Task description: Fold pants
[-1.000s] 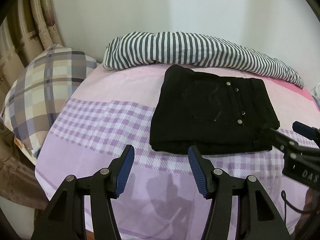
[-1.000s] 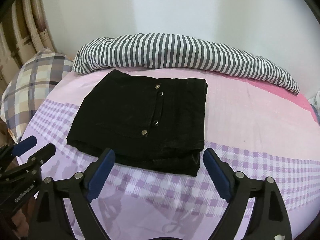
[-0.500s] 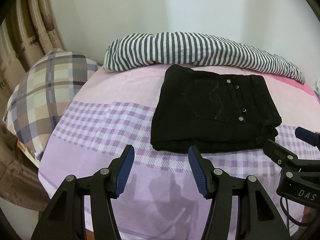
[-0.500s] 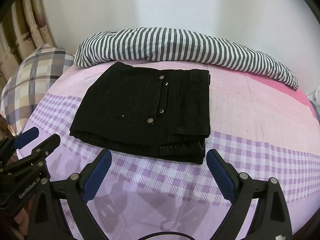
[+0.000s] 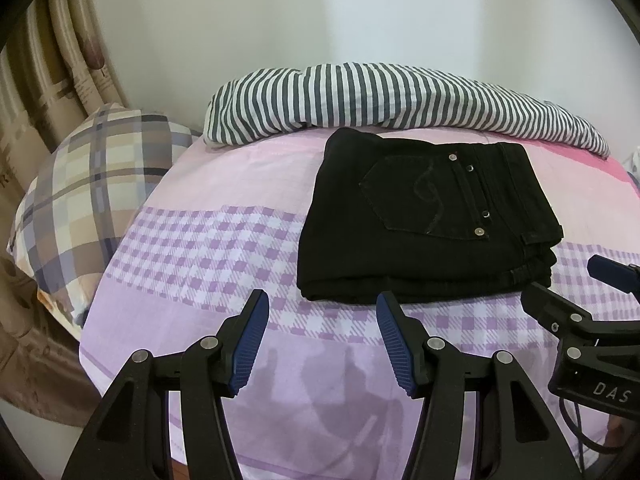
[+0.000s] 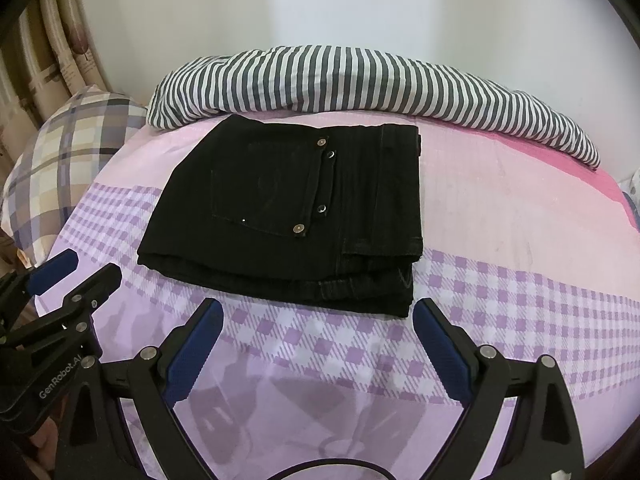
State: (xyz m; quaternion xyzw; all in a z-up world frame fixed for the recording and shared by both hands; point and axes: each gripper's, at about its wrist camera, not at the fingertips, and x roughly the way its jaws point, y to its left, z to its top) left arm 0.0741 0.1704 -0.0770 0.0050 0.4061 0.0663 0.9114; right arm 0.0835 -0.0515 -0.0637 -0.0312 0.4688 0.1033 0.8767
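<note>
Now the folded black jeans (image 5: 424,224) lie just ahead of both empty grippers, left gripper (image 5: 322,340) and right gripper (image 6: 318,344) spread wide; long axis seemingly crosswise, neither clearly nearer.

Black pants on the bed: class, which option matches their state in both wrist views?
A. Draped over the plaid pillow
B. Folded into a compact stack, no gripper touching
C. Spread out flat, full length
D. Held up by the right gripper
B: the black pants lie folded in layers on the bedsheet, with the left gripper and right gripper both open, short of them.
</note>
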